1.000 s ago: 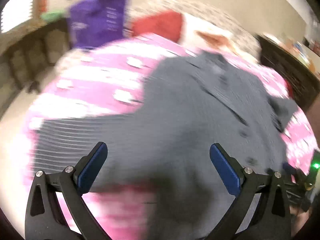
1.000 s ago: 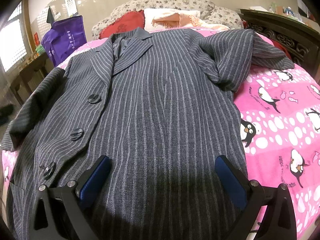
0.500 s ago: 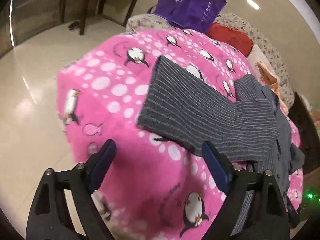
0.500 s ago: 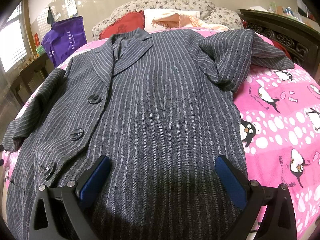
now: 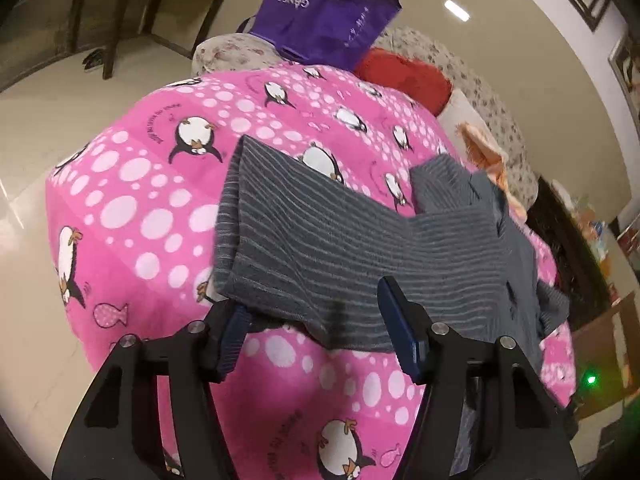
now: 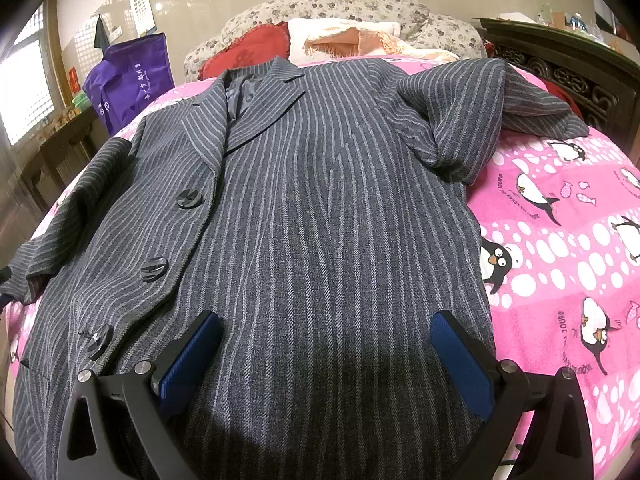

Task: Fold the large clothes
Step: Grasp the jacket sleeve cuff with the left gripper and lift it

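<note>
A grey pinstriped coat [image 6: 320,200] lies spread face up on a bed with a pink penguin blanket [image 6: 560,240]. Its right sleeve [image 6: 480,120] is folded over at the far right. Its left sleeve [image 5: 320,248] stretches across the blanket [image 5: 140,208] in the left wrist view. My left gripper [image 5: 316,324] is open, its jaws straddling the sleeve's lower edge near the cuff [image 5: 228,240]. My right gripper [image 6: 324,356] is open, hovering over the coat's lower front.
A purple bag [image 5: 328,12] stands beyond the bed's corner, also in the right wrist view [image 6: 128,80]. Red cushion [image 6: 248,54], peach cloth [image 6: 360,42] and floral pillows [image 6: 340,4] lie at the head. Dark wooden furniture [image 6: 568,80] stands right. Tiled floor [image 5: 40,120] lies left.
My left gripper swung from over the coat body to the left sleeve, moved in onto its lower edge, and its jaws narrowed. The right gripper has not moved.
</note>
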Motion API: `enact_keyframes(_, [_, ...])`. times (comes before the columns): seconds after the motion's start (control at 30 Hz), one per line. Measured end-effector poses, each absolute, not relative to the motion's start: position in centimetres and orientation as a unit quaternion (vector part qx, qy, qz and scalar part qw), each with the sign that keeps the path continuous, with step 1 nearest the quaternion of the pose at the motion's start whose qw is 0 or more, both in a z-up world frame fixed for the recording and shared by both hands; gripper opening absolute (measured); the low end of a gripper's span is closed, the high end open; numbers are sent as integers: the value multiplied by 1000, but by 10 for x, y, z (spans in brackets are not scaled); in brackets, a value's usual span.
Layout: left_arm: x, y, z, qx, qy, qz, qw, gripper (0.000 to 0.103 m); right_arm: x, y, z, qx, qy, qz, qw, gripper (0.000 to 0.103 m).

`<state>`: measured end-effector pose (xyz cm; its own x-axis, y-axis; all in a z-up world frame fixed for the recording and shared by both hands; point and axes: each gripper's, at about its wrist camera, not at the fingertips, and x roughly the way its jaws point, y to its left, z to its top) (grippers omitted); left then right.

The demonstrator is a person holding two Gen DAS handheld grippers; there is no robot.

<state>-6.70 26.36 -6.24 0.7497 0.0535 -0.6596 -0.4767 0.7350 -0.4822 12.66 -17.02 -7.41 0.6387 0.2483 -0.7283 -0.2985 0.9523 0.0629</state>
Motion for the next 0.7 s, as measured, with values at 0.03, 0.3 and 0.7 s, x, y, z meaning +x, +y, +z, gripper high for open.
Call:
enact_keyframes(0.03, [-64, 264, -62, -325, 322, 155, 876, 62, 126, -170, -74, -31, 397, 151, 905, 103])
enact_keyframes(0.3, [-40, 290, -57, -337, 342, 213, 851, 8, 126, -170, -75, -31, 397, 151, 905, 103])
enact_keyframes(0.7, [-77, 364, 69, -295, 185, 381, 857, 6, 125, -171, -75, -29, 395, 152, 906, 103])
